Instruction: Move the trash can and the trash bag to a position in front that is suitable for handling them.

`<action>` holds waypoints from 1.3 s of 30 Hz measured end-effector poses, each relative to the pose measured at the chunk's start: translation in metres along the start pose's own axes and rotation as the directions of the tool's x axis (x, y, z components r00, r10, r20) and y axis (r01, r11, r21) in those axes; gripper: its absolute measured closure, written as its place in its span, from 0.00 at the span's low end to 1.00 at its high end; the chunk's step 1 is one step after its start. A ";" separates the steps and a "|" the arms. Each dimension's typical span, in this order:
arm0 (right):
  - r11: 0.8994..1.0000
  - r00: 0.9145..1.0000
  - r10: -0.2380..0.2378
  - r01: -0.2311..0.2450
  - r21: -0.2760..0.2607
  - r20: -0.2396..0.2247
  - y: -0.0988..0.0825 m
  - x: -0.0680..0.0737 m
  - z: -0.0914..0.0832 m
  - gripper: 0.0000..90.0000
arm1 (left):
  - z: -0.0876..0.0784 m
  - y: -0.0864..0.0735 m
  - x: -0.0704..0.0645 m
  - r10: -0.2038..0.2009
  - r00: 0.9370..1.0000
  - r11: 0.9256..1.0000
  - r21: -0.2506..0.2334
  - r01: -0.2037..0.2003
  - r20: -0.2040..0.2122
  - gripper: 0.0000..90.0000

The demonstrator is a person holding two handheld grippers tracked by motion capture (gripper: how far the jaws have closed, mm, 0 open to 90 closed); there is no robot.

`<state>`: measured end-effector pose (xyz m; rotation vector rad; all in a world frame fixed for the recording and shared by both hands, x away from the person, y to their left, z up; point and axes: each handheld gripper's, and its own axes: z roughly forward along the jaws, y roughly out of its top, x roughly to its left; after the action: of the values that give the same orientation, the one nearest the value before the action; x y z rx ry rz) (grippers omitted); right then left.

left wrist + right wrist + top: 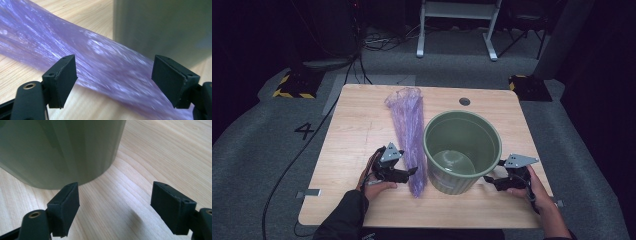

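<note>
A long purple plastic bag (409,132) lies stretched out on the wooden table (357,130), running from the far side toward me just left of a green bucket (462,150). My left gripper (412,171) sits at the bag's near end, open, its jaws wide. In the left gripper view the bag (100,57) crosses between and beyond the pads without touching them, and the bucket (162,27) rises behind. My right gripper (490,180) rests low on the table at the bucket's right base, open with only bare wood between its jaws; the bucket (62,150) stands just ahead.
The bucket's inside holds nothing. A round cable hole (464,101) is in the table's far side. Past the table are grey carpet, cables, a white frame's legs (457,30) and a hazard-striped foot (294,87).
</note>
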<state>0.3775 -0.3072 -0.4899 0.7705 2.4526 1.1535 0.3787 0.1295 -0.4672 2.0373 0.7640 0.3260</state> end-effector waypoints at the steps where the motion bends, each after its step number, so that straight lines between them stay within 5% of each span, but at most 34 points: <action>1: 1.000 1.000 0.000 0.000 0.003 0.004 -0.001 -0.001 0.000 0.25 | 0.002 0.003 0.003 0.001 1.000 1.000 -0.002 -0.002 -0.026 0.21; 6: 1.000 1.000 0.018 -0.018 0.008 0.013 -0.006 -0.004 -0.003 0.25 | 0.013 0.020 0.020 -0.047 0.995 0.999 -0.024 0.045 -0.086 0.21; 14: 0.999 0.999 0.030 -0.030 0.018 0.022 -0.011 -0.007 -0.004 0.25 | 0.032 0.040 0.042 -0.121 0.988 0.992 -0.034 0.118 -0.100 0.20; 18: 0.999 0.999 0.028 -0.029 0.026 0.026 -0.012 -0.007 -0.002 0.25 | 0.051 0.047 0.047 -0.142 0.982 0.989 0.011 0.145 -0.127 0.21; 22: 0.999 0.999 0.023 -0.024 0.034 0.024 -0.014 -0.006 -0.002 0.26 | 0.063 0.044 0.053 -0.140 0.972 0.988 0.043 0.151 -0.189 0.27; 24: 0.999 1.000 0.021 -0.022 0.040 0.022 -0.015 -0.006 -0.002 0.26 | 0.069 0.041 0.057 -0.135 0.961 0.985 0.070 0.156 -0.243 0.27; 27: 0.999 1.000 0.016 -0.016 0.046 0.012 -0.017 -0.005 -0.001 0.26 | 0.075 0.035 0.064 -0.163 0.948 0.977 0.086 0.193 -0.275 0.27; 30: 0.999 1.000 0.014 -0.015 0.049 0.017 -0.017 -0.005 -0.002 0.26 | 0.080 0.030 0.066 -0.178 0.943 0.970 0.111 0.216 -0.280 0.27; 33: 0.999 1.000 0.017 -0.018 0.046 0.019 -0.017 -0.006 -0.002 0.26 | 0.083 0.027 0.067 -0.154 0.946 0.966 0.158 0.205 -0.285 0.36; 39: 0.999 0.999 0.015 -0.016 0.050 0.029 -0.018 -0.007 -0.003 0.26 | 0.073 0.021 0.069 -0.160 0.950 0.964 0.163 0.208 -0.267 0.55</action>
<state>0.3752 -0.3225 -0.5016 0.8164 2.4647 1.0826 0.4770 0.1159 -0.4948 2.1036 1.1747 0.4231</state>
